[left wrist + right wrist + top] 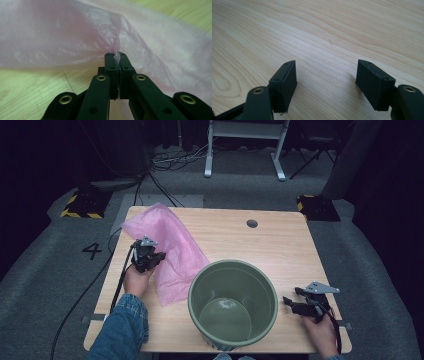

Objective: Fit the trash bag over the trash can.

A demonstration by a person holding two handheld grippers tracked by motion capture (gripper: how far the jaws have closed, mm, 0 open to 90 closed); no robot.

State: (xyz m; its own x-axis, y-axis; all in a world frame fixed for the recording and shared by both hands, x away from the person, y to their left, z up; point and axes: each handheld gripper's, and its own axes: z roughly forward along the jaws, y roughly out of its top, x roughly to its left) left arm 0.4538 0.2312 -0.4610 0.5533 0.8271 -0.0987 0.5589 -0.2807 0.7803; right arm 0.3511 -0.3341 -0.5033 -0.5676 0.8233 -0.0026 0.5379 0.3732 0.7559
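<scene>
Pink bag spread flat across the left half of the table, reaching from near the far left corner down to just left of the bin. Left gripper set on the bag's left edge, jaws pressed together and pinching a fold of the thin film; in the left gripper view the bag puckered up into the closed tips of the gripper, bare wood under the lifted film. Held by the left hand, blue denim sleeve coming in over the near left edge, black cable trailing off the left edge to the floor.

Green bin upright at the middle of the near edge, mouth open, inside bare; its rim touching or overlapping the bag's near right corner, exact contact hard to tell. Stands between the two grippers, blocking a straight path across the near side.

Right gripper low near the near right corner, just right of the bin, jaws spread wide with nothing between; in the right gripper view, gripper over plain wood grain.

Open room: far right quarter of the table, free but for a small round hole near the far edge. Narrow strip only along the left edge beside the bag.
</scene>
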